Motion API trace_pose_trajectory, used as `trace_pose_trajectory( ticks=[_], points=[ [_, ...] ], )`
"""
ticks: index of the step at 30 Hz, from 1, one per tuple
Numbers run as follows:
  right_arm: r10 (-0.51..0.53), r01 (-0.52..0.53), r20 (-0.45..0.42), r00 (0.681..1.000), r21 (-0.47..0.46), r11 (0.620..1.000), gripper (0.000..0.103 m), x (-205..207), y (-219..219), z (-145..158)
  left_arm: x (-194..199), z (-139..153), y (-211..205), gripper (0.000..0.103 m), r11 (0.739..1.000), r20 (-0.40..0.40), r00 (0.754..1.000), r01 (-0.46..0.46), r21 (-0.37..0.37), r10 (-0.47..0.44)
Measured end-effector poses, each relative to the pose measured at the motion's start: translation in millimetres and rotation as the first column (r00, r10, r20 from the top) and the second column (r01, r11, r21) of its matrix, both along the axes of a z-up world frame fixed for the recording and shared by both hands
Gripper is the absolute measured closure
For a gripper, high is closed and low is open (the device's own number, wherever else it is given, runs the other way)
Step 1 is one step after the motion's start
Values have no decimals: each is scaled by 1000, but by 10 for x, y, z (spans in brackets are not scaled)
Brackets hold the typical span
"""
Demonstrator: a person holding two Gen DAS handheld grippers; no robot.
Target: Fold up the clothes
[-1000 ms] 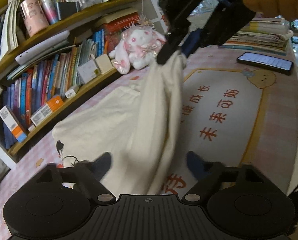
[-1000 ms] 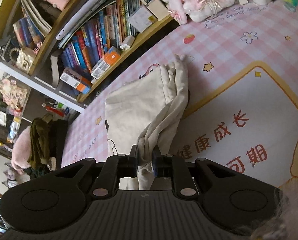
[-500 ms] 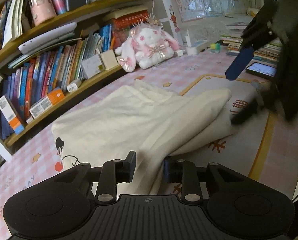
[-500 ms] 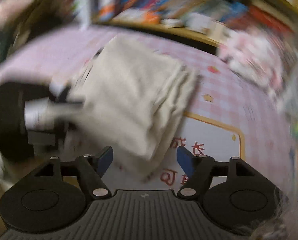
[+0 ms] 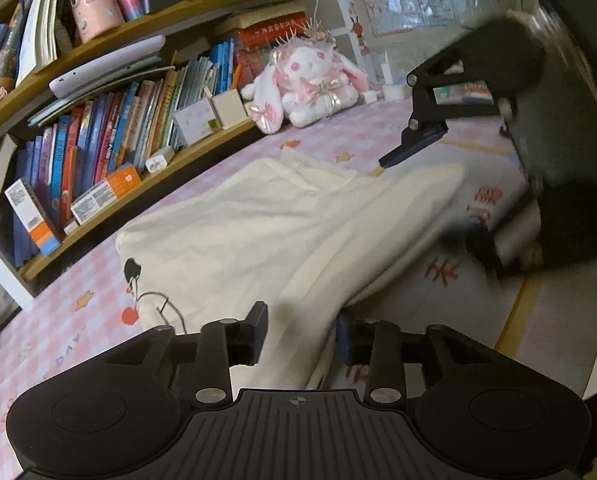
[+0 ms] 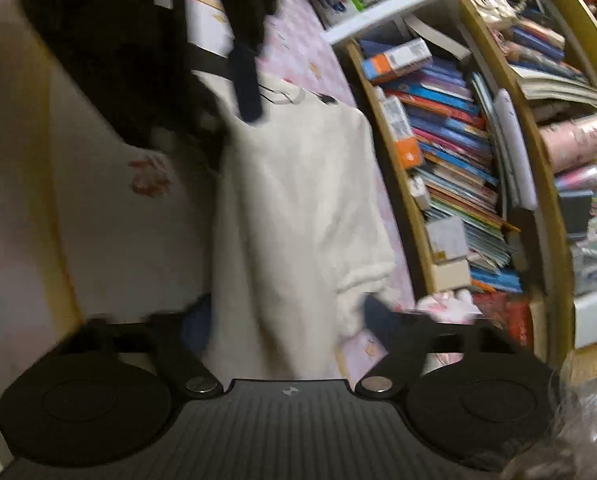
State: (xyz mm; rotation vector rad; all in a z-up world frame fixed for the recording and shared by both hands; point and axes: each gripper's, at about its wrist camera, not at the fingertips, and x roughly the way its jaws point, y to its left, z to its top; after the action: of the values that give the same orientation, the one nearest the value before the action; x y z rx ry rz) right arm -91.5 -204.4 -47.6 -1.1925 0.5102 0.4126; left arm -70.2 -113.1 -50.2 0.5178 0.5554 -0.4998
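Observation:
A cream garment (image 5: 266,228) lies folded lengthwise on the pink checked tablecloth (image 5: 66,320); a small cartoon print shows at its near left edge. My left gripper (image 5: 300,336) is open, its jaws astride the garment's near end. My right gripper (image 6: 290,320) is open, straddling the garment's (image 6: 298,200) other end. It also shows in the left wrist view (image 5: 430,196), at the garment's far right end. The left gripper shows at the top of the right wrist view (image 6: 218,120).
A bookshelf (image 5: 98,152) packed with books runs along the table's far side. A pink and white plush rabbit (image 5: 310,84) sits by it. A white mat with orange characters (image 5: 458,264) lies under the garment's right side.
My right gripper let go of the lifted garment end, opened, and swung round to the far end. The garment dropped flat. My left gripper narrowed a little but stays open.

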Motion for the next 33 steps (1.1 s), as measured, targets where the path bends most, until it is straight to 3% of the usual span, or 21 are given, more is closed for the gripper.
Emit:
trace_pose_trajectory(
  ticks=[1,4,9,14,16,18,19,24,28,33],
  points=[
    [-8,8,-12,1000,20,1000,69,28,-30,31,-13,-18,9,66,1000,1,1000,0,14,0],
    [-13,14,-25,1000,47,999,80,44,-52,125,-35,-57,47,66,999,5,1000,-1,54,1],
    [-14,15,-33,999,39,999,82,41,-29,127,-41,-107,138,66,992,15,1000,-9,123,7],
    [-21,22,-55,998,27,999,83,33,-22,74,-29,-135,197,66,990,7,1000,-19,138,19],
    [-30,32,-70,997,29,999,83,19,-21,60,-40,-142,191,71,990,3,1000,-11,138,10],
    [-47,51,-93,995,43,998,87,18,-15,61,-70,-144,170,91,989,1,1000,13,145,-13],
    [-56,61,-105,993,51,997,90,18,-11,63,-91,-144,158,95,988,4,1000,25,152,-26],
    [-83,97,-141,986,89,991,93,-29,-1,160,-237,-17,191,99,983,-1,996,94,158,-95],
    [-79,117,-236,969,153,981,93,-133,-56,423,-405,196,240,99,971,-95,982,178,159,-164],
    [-27,106,-383,923,187,977,93,-379,-94,736,-653,483,334,99,950,-209,944,285,126,-255]
  ],
)
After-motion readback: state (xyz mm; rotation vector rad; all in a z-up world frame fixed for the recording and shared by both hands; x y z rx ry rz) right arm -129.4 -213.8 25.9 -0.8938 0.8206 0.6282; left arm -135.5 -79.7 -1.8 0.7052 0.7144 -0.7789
